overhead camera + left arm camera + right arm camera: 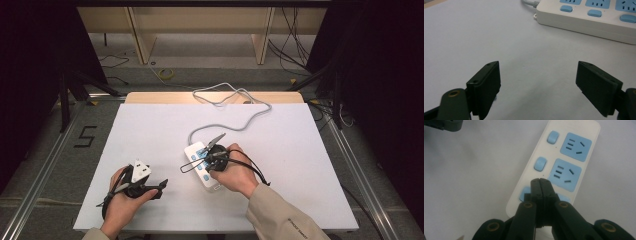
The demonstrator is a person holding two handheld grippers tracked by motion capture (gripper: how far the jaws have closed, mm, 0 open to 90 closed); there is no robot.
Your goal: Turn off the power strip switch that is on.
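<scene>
My right gripper (540,182) sits closest, its black jaws pressed tight together with nothing between them, tips over a blue rocker switch (525,194) at the near end of the white plastic power strip with blue sockets (201,164); the strip lies mid-table on the white table top (150,130), grey cable (235,107) looping away; my left gripper (537,85) rests wide open, empty, near the strip's side.
</scene>
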